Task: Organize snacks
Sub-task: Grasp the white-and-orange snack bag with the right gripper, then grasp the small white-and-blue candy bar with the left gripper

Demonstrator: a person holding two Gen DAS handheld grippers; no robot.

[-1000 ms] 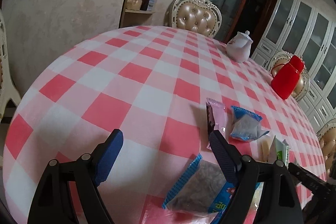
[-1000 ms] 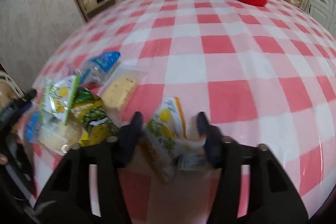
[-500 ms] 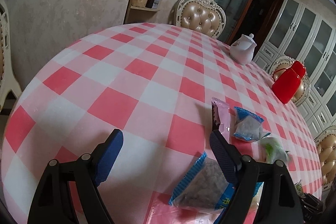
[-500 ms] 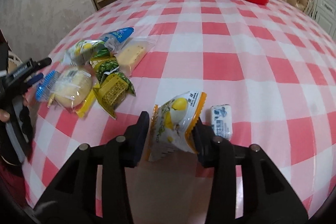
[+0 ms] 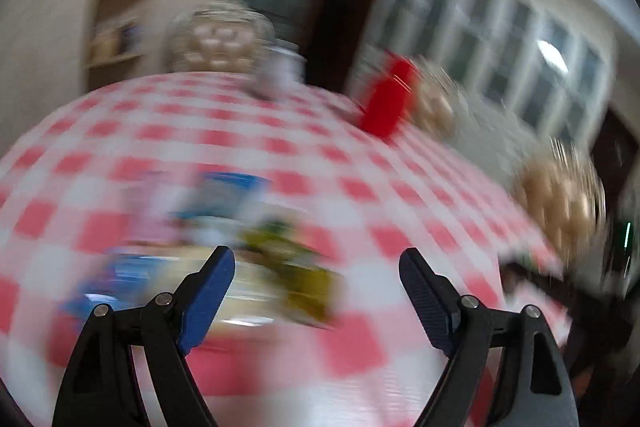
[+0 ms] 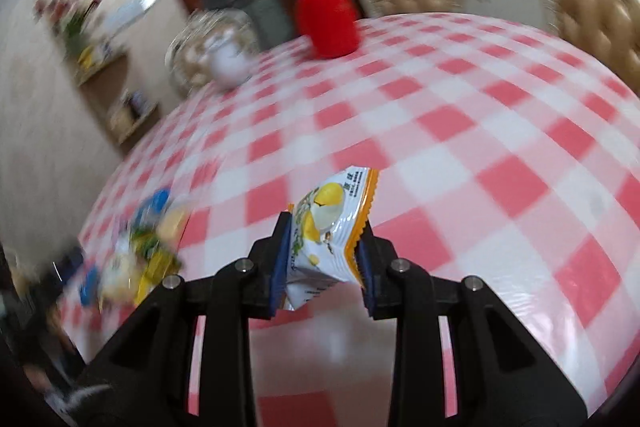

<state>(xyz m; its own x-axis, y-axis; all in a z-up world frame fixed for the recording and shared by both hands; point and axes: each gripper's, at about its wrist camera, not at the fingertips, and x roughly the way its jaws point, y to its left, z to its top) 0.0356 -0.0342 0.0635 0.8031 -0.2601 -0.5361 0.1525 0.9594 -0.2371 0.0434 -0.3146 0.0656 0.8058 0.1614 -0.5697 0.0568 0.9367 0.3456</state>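
Soft indoor light, dim corners. Left wrist view is heavily motion-smeared: the snack pile (image 5: 224, 227) may be several packets, unreadable. Right view is sharper at the centre, blurred outward; fisheye bulges the table (image 6: 460, 131), glare near its edge.

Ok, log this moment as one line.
right gripper: shut on lemon packet, lifted | left gripper: open, empty | snack pile: on table
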